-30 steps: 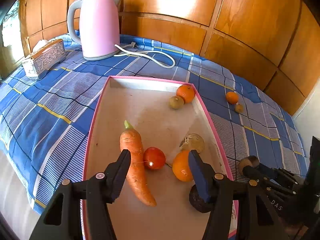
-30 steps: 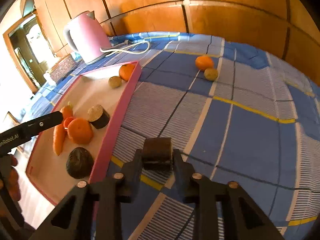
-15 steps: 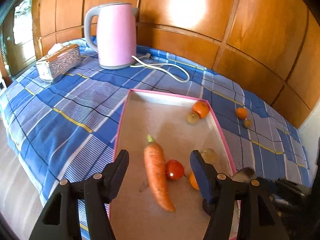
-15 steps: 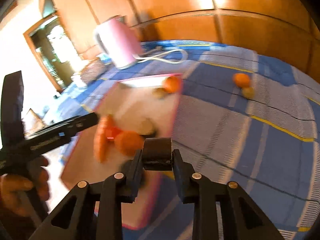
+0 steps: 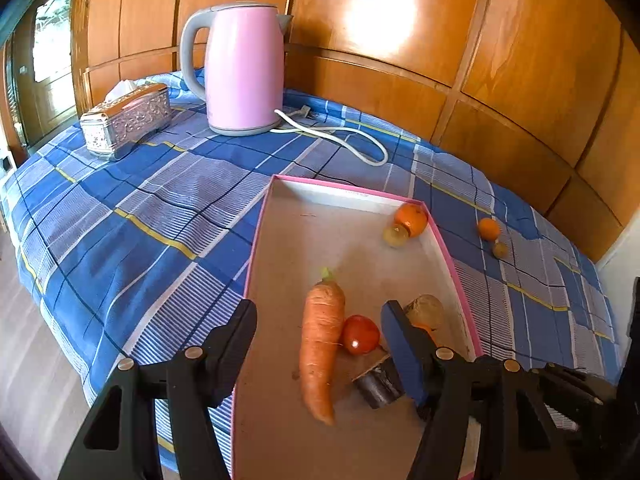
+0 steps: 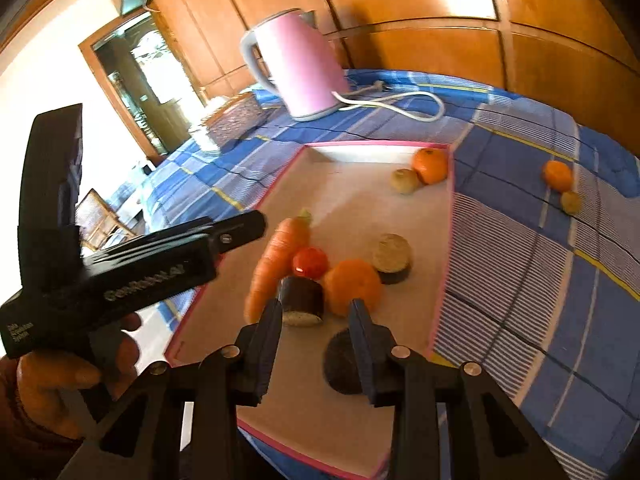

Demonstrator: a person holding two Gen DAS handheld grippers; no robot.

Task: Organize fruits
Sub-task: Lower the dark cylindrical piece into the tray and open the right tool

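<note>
A: Step in hand? State of the right hand-held gripper (image 6: 316,316)?

B: Drop-off into the pink-rimmed tray (image 6: 451,216). Its jaws have just been opening; the dark cut cylinder (image 6: 301,300) sits just ahead of the left fingertip, no longer pinched, apparently resting on the tray floor against the carrot (image 6: 276,260). Released, I judge.

A: Left hand-held gripper (image 5: 320,344)?

B: Jaws apart, gripping nothing, hovering over the near tray end; carrot and tomato (image 5: 360,335) lie between and ahead of its fingers.

A: Count.

B: In the tray: one carrot, one tomato, two oranges — the large one (image 6: 352,286) just ahead of the right gripper, the other (image 6: 430,165) in the far corner — one small pale round fruit (image 6: 404,181) beside that, two dark cut cylinders, one dark rounded fruit (image 6: 344,364) under the right finger. On the cloth, far right of the gripper: one small orange (image 6: 557,176), one small brownish fruit (image 6: 570,202), touching.

A: Next?

B: Likely back off, swing right, fetch those two.
</note>
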